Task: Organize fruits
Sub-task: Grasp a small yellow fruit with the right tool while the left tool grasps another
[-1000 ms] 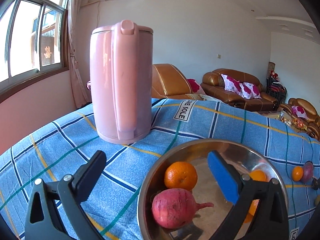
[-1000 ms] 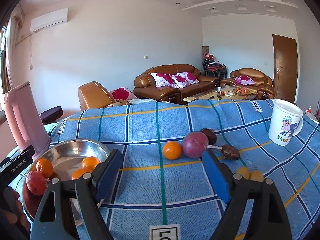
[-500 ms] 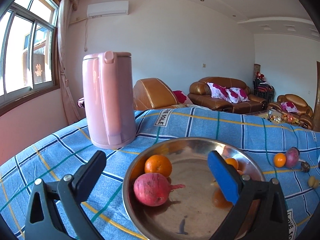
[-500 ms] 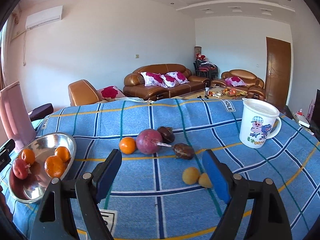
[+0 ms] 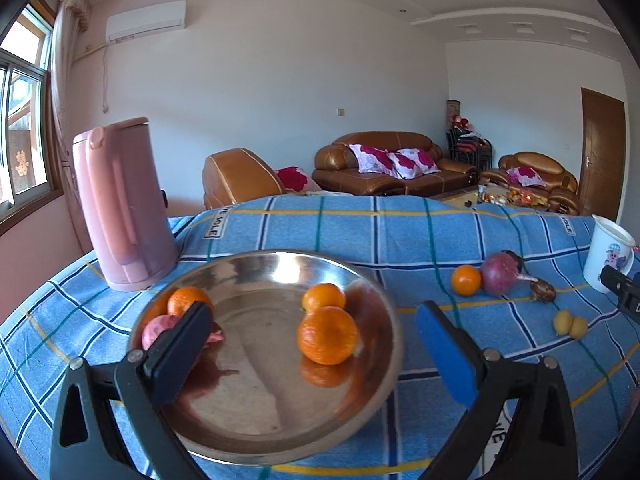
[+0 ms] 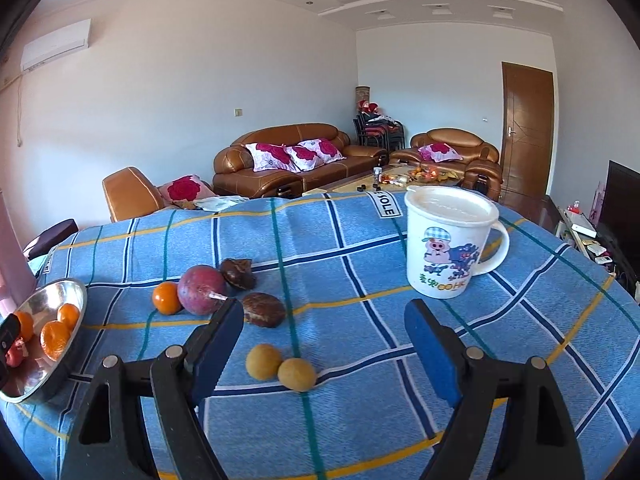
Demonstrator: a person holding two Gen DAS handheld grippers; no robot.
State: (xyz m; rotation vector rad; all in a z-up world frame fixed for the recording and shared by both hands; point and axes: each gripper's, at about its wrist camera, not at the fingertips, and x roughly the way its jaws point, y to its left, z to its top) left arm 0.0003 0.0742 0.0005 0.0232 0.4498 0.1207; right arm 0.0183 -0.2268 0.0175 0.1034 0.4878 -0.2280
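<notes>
While both grippers' fingers [image 6: 216, 344] gape empty, mug [image 6: 448, 244] stands beyond yellow fruits [image 6: 280, 366].

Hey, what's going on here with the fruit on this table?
A person is sorting fruit into a metal bowl using a handheld gripper in each hand. Three oranges and a pinkish-red fruit are already in the bowl. The left gripper hovers open over the bowl, holding nothing. The right gripper is open and empty above two small yellow fruits. An orange, a purple fruit and two dark brown pieces lie loose on the blue cloth.
</notes>
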